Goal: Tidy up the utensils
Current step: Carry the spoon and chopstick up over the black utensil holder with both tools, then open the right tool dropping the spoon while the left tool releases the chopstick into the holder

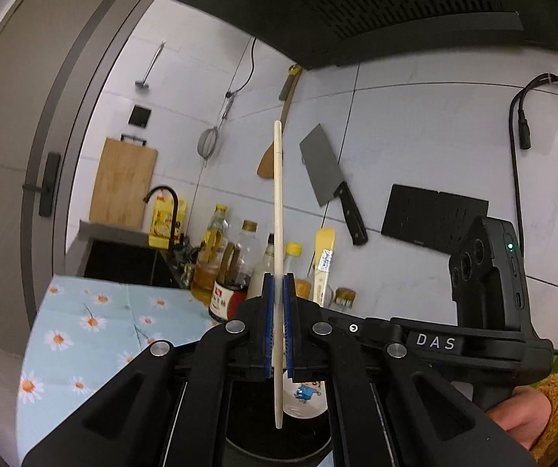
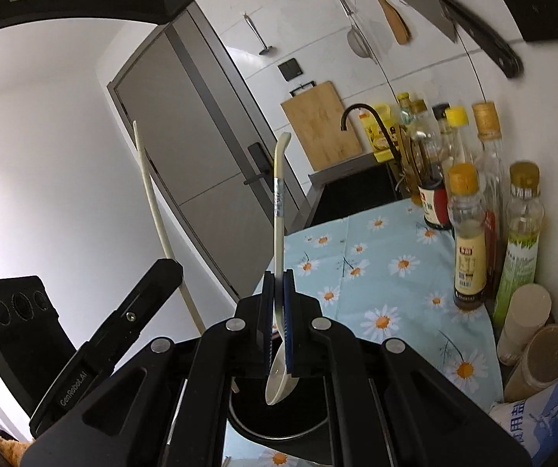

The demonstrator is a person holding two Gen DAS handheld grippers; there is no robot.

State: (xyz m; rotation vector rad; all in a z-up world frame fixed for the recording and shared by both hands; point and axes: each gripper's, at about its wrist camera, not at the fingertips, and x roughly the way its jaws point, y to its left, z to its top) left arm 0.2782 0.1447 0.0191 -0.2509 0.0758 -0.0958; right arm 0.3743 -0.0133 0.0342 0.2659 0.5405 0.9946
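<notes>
Left gripper [image 1: 277, 292]: pads clamped on a single pale chopstick [image 1: 277, 210], upright, its lower tip over the dark round utensil holder [image 1: 279, 447]. Thin, smooth stick in a narrow pinch, so it could pivot or slip and miss the rim.

Right gripper [image 2: 277, 292]: clamped on the white ceramic spoon [image 2: 279, 233], bowl end hanging just above the holder. Both implements converge on one opening; they could knock together. Crowded condiment bottles [image 2: 467, 233] stand near on the daisy-print cloth [image 2: 376, 257].
</notes>
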